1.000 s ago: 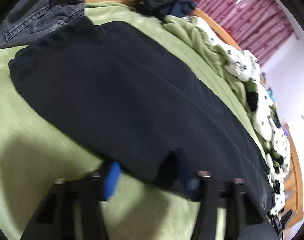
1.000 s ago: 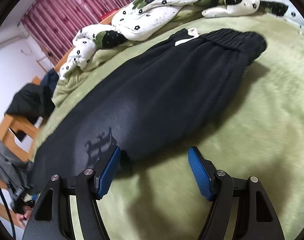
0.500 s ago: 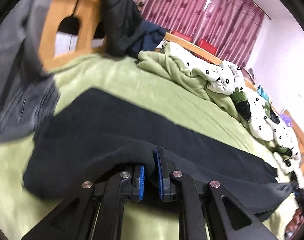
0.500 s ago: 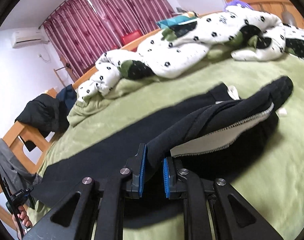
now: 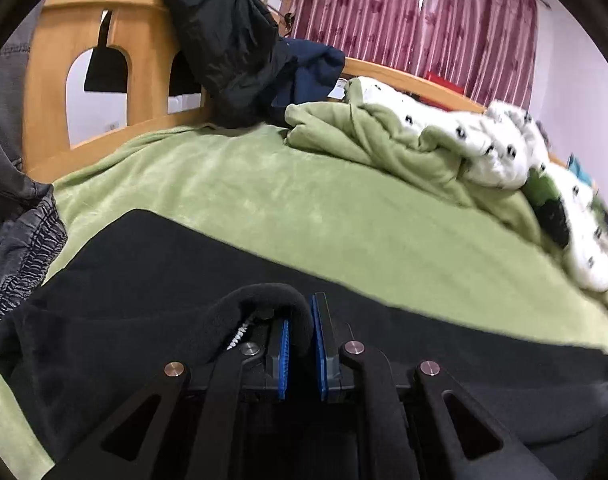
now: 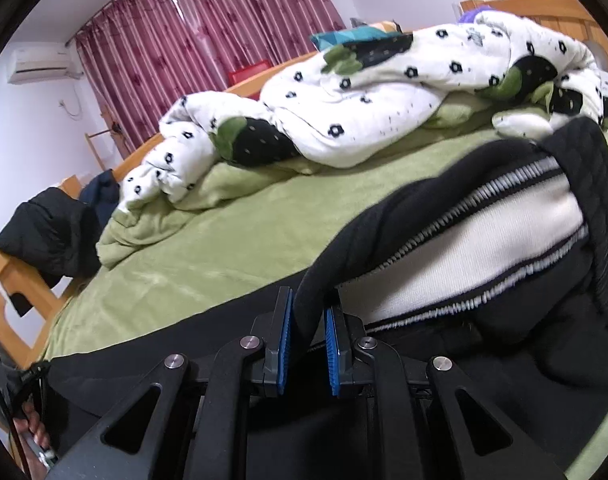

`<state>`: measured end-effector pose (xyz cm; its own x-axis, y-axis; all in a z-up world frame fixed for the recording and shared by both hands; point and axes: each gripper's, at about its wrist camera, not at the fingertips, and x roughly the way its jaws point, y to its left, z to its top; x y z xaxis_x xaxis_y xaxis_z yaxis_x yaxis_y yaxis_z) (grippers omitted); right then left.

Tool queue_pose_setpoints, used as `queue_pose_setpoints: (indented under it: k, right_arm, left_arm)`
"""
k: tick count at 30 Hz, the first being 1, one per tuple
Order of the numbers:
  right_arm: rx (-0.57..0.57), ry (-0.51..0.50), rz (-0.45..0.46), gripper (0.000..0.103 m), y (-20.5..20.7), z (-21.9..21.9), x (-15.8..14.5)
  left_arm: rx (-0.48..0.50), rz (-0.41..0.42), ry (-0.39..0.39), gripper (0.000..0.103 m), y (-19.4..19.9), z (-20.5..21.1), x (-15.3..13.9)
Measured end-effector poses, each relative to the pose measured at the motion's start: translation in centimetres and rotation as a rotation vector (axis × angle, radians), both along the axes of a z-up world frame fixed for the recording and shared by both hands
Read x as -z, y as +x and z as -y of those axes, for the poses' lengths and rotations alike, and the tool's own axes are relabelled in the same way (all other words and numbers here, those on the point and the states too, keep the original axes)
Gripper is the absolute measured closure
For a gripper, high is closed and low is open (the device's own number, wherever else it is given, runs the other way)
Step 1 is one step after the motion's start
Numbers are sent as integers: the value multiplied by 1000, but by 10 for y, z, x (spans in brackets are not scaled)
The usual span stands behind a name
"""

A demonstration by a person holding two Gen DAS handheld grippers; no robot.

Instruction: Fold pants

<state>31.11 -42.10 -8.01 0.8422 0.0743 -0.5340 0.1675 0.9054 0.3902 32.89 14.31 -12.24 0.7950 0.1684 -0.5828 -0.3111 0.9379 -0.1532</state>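
Black pants lie along the near side of a green bedspread. My left gripper is shut on the near edge of the pants at the leg end and holds it lifted. My right gripper is shut on the near edge of the pants by the waist, lifted so the white lining and the ribbed black waistband show.
A white flowered quilt and a bunched green blanket lie along the far side. Dark jackets hang on the wooden bed frame. Grey jeans lie at the left.
Both grippers closed on the near edge of the pants and lifted it off the bed. Over the last half second the edge has risen further and the views tilted up.
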Motion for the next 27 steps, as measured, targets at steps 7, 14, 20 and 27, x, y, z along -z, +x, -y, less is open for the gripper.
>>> queue_pose_setpoints:
  k: [7,14,20,27]
  right_arm:
    - [1,22,-58,81,10,0,28]
    - [-40,37,-45,72,6,-2,29]
    - [-60,-7,-29,61,1,-11,25]
    - [-142,-153,19,54,-11,-42,16]
  left_arm:
    - [26,-27,-46,92,4,-2,13]
    - [27,-3,-50,92,-4,0,11]
    - [48,-16,-62,66,-5,2,12]
    - [95,-11,-32,47,-12,14,10]
